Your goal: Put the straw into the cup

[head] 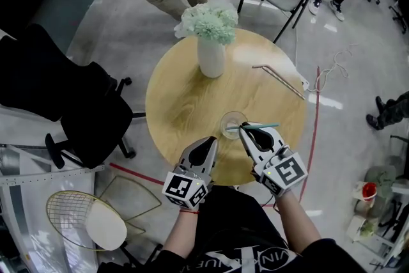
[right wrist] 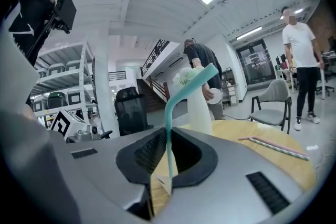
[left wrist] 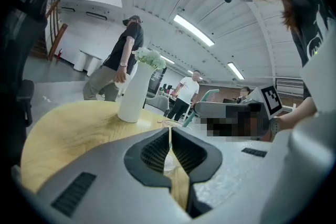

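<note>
Flagging what can bite from here, biggest item first

Table (head: 179,105): round. Everything in play sits at its near edge, so anything knocked has little wood left before the floor.

Vase (head: 211,57): toward the far edge, well apart from both tools. Low risk unless an arm swings wide.

Left gripper (head: 212,140): jaws together, nothing clamped that I can see. Tips are just beside the cup on its left, pointing at it, so it isn't bracing the cup. If it noses in, it shoves the glass toward the other tool instead of steadying it.

Right gripper (head: 245,131): jaws clamped on the straw, low on its shaft, tips at the cup's right rim. Little shaft hangs below the pads, so I'd expect the jaws to have to come right onto the rim. Contact there could tip or skate the cup.

Cup (head: 229,119): clear glass, upright, at the table's near edge between the two tools, looks empty. It's free-standing, so any side load from the straw catching the rim moves it.

Straw (head: 262,126): teal, upright in the pads, bent top leaning off to the right. Can't tell whether its lower end is inside the rim. Let go too high or outside the rim, it lands on the table, and the bent top may lever it back out
</note>
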`<state>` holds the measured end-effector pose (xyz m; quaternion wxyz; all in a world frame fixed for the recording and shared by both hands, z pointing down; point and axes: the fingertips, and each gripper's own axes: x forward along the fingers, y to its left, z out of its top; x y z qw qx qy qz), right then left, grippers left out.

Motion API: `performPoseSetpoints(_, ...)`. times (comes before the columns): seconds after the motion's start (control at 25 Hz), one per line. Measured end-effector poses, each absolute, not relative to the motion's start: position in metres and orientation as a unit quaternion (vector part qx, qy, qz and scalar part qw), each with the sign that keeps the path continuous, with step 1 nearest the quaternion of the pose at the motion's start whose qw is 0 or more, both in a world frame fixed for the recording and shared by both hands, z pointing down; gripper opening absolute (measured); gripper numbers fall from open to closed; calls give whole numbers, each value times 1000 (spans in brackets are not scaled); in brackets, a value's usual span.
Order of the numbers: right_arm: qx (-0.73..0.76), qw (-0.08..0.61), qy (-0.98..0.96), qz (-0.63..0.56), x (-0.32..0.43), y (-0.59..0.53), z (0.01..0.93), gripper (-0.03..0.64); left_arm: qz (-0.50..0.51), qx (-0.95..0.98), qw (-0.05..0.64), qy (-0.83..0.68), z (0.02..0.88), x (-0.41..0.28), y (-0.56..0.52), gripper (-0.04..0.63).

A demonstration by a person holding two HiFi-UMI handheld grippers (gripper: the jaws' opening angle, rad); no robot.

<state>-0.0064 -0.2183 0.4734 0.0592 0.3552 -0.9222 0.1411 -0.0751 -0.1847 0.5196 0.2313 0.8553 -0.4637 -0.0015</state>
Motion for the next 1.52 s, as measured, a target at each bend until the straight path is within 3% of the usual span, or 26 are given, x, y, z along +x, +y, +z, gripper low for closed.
performPoseSetpoints(1.08,367,77,-920,116,-11,-221,481,31,-3,850,244,-468,529,-85,-182,20)
performPoseSetpoints(1.52,375,82,-914,133,-7,-222,486,107,-6,850,243,-468,525,-82,-182,20)
